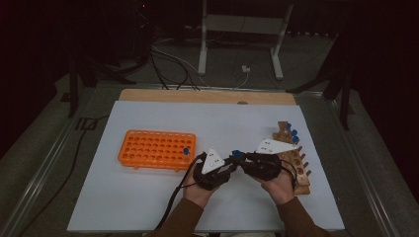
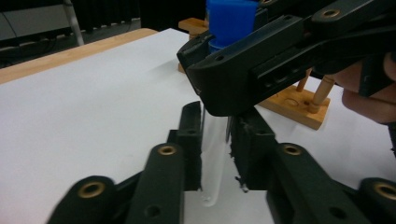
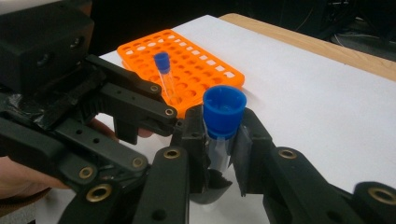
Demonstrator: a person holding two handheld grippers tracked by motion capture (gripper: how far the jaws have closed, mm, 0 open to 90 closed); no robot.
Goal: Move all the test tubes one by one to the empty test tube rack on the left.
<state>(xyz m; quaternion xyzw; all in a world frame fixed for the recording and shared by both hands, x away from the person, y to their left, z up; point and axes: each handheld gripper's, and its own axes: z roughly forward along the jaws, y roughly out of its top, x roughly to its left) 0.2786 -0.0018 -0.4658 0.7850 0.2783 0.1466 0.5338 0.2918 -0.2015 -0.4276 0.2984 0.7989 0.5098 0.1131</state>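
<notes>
A clear test tube (image 3: 218,147) with a blue cap (image 3: 224,110) sits upright between the two claws, above the white tabletop (image 1: 148,197) near its front middle. The right claw (image 3: 218,154) has its jaws closed on the tube just below the cap. In the left gripper view, the left claw (image 2: 215,154) has its jaws set on either side of the tube's lower body, narrowly parted and close against the glass; whether they press it I cannot tell. The tube's rounded bottom hangs below the left claw's jaws.

In the high view both hands come in from the bottom edge, forearms in brown sleeves, angled inward so the claws meet tip to tip. The left hand (image 1: 197,190) grips its claw from below; the right hand (image 1: 279,185) does likewise.

To the left stands an orange rack (image 1: 155,148) holding one blue-capped tube (image 1: 186,151) at its right end. To the right, just beside the right hand, is a wooden rack (image 1: 296,158) with blue-capped tubes (image 1: 292,132) at its far end.
</notes>
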